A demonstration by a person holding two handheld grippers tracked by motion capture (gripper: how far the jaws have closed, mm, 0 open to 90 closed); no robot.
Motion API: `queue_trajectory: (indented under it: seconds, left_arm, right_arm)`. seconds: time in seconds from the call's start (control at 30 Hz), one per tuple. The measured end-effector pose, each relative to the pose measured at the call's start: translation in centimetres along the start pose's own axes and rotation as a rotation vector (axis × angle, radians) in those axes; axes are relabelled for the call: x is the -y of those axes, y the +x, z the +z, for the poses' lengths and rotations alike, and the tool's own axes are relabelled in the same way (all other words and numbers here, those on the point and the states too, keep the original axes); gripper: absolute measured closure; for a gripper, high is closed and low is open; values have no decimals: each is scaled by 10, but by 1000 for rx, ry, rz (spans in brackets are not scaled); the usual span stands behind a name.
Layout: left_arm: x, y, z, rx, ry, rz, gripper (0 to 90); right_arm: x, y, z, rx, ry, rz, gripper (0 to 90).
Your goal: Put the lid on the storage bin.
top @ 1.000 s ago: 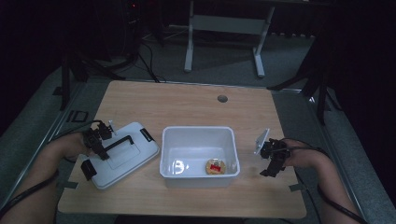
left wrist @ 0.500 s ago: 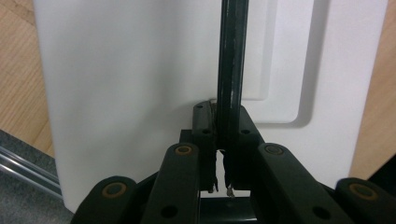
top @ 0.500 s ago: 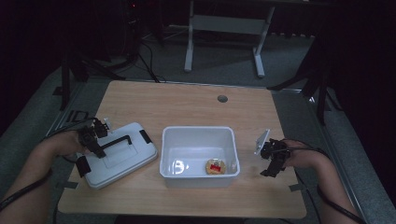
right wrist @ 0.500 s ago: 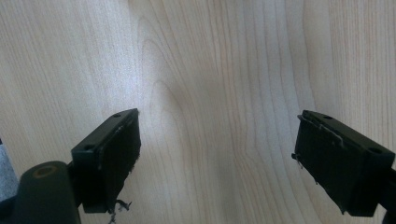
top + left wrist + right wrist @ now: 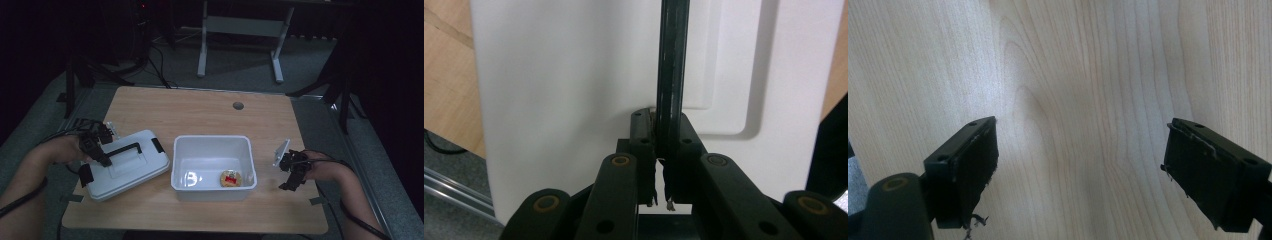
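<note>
White plastic box lid (image 5: 125, 165) with a black carry handle (image 5: 123, 149) lies at the table's nine o'clock side, off the bin and tilted, with its far-left part raised and its near edge over the wooden table (image 5: 200, 110). By my reading, the work is putting this lid on the bin: the grasp is done, the lift is only beginning, and the carry across and the seating on the rim are both left to do.

Left gripper (image 5: 95, 145) is clenched on the black handle; in the left gripper view the thin black bar (image 5: 670, 75) runs up toward twelve o'clock from between the two pads (image 5: 644, 135), which press it from either side, and the lid's white top (image 5: 564, 90) spreads behind it.

Toward three o'clock of the lid stands the open white rectangular plastic bin (image 5: 212, 142), just beside it and not touching as far as I can tell. A small round item with a red centre (image 5: 231, 178) rests in its near right corner.

Farther toward three o'clock, the right gripper (image 5: 292, 172) hangs over bare wood near the bin, its jaws spread wide with nothing between them (image 5: 1080, 165).
</note>
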State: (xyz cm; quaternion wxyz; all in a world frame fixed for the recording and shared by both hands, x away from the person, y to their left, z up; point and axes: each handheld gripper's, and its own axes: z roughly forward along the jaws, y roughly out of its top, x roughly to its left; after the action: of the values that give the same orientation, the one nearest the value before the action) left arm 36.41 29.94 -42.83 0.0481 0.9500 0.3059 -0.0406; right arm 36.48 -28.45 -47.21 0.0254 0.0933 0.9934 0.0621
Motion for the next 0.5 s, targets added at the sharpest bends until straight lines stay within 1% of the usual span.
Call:
queue_trajectory:
  seconds: [0.13, 0.27, 0.3, 0.43, 0.47, 0.5]
  left_arm:
    - [0, -2, -12, -6, -1, 3, 831]
    - [0, -7, -28, -13, -1, 25, 831]
    - [0, -7, -32, -14, -1, 32, 832]
    - [-1, -13, -51, -31, -25, 41, 832]
    - [-1, -13, -51, -31, -25, 41, 832]
    - [-3, -16, -57, -38, -28, 47, 832]
  right_arm:
    - [1, -1, 0, 0, 1, 2, 140]
    - [1, -1, -2, 0, -3, 7, 142]
    - [1, -1, -2, -6, -2, 11, 143]
    - [0, 0, -1, -10, 5, 7, 143]
    - [0, 0, -1, -10, 5, 7, 143]
    - [0, 0, -1, -8, 2, 5, 143]
